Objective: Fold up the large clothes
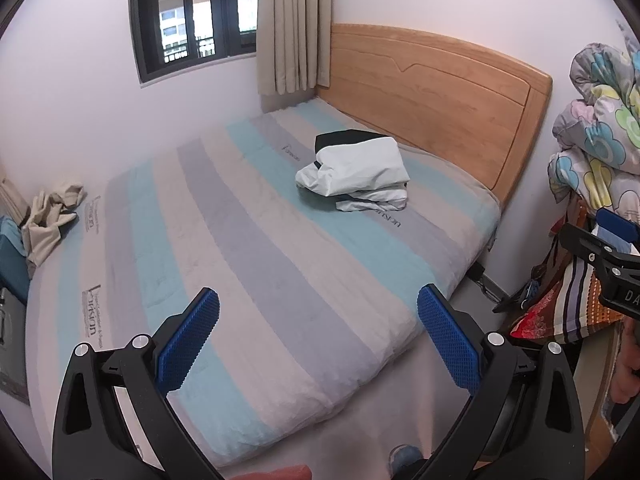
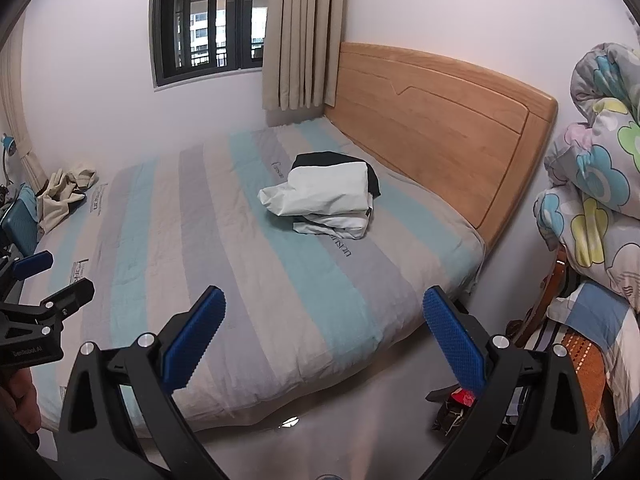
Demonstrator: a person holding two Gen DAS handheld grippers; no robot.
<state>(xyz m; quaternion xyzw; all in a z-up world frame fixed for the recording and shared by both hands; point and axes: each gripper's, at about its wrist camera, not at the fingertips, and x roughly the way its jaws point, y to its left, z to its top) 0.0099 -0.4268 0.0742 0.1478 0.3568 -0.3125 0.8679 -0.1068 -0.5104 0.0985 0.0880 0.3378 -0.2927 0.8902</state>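
A folded white and black garment (image 1: 356, 170) lies on the striped bed (image 1: 240, 240) near the wooden headboard; it also shows in the right wrist view (image 2: 326, 196). A crumpled beige garment (image 1: 52, 216) lies at the bed's far left corner, also in the right wrist view (image 2: 64, 192). My left gripper (image 1: 318, 336) is open and empty, held above the bed's near edge. My right gripper (image 2: 324, 332) is open and empty, also above the near edge. Both are far from the garments.
A wooden headboard (image 1: 440, 96) stands at the back right. A window (image 1: 192, 20) and curtain (image 1: 292, 28) are on the far wall. A flowered quilt pile (image 1: 600, 128) sits on a chair at the right. The floor (image 2: 340, 420) runs along the bed's near side.
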